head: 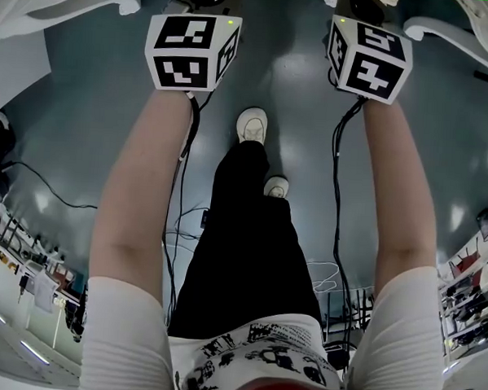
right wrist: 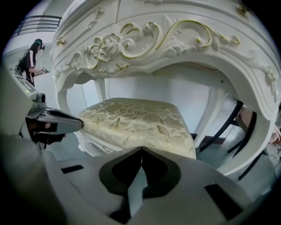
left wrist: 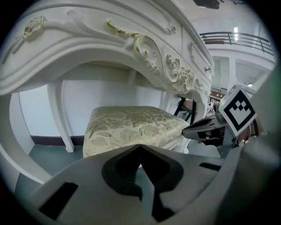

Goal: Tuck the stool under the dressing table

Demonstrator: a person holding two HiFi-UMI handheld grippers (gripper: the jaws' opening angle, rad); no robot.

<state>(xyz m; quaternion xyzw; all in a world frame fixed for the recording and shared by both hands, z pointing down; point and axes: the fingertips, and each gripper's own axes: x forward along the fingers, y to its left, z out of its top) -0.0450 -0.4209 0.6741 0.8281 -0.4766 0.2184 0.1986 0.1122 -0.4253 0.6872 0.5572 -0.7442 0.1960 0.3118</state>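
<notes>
The stool (left wrist: pixel 131 125), white with a gold floral cushion, stands under the arch of the white carved dressing table (left wrist: pixel 145 48). The right gripper view shows the same stool (right wrist: pixel 136 121) between the dressing table's (right wrist: pixel 145 39) legs. My left gripper (left wrist: pixel 140 146) is shut with nothing in it, its tips at the seat's front edge. My right gripper (right wrist: pixel 141 149) is shut and empty too, close to the seat's front. Whether either touches the stool I cannot tell. In the head view both marker cubes (head: pixel 192 51) (head: pixel 369 58) are held forward, and the jaws are hidden.
Cables (head: pixel 333 276) trail over the grey floor around my feet (head: pixel 252 124). Black chair legs (right wrist: pixel 228 123) stand beside the table's right leg. A person (right wrist: pixel 31 57) stands far off at the left. Cluttered shelves (head: pixel 27 277) line the room's edges.
</notes>
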